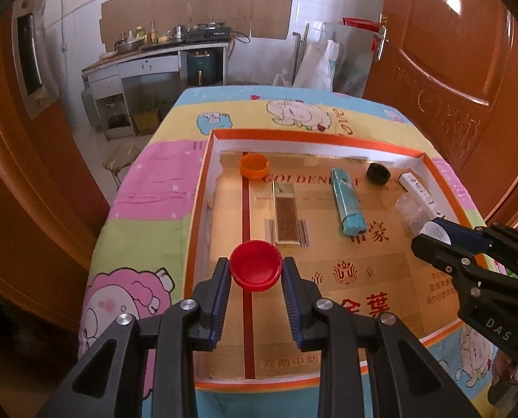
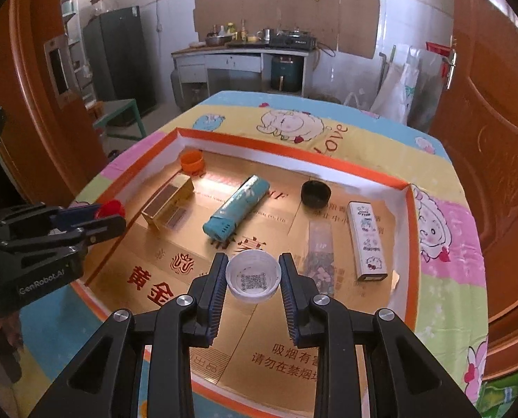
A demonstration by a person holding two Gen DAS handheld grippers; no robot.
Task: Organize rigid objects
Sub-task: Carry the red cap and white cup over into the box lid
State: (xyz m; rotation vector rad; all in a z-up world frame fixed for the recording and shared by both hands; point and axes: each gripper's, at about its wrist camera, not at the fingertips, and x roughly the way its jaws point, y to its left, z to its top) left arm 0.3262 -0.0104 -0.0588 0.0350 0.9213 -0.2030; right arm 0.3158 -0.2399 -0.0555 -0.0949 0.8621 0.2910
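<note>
Two claws over an orange-rimmed tray (image 1: 203, 188) on a table (image 1: 147, 181). Left claw (image 1: 256, 271) level, pinching a red cap (image 1: 256, 267) near the tray's left side. Right claw (image 2: 253, 276) angled down, gripping a white cap (image 2: 253, 275) above the tray's right half.

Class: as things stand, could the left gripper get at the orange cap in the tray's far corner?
Probably not yet: the left gripper is shut on the red cap. The path ahead to the orange cap looks unobstructed once the red cap is released.
</note>
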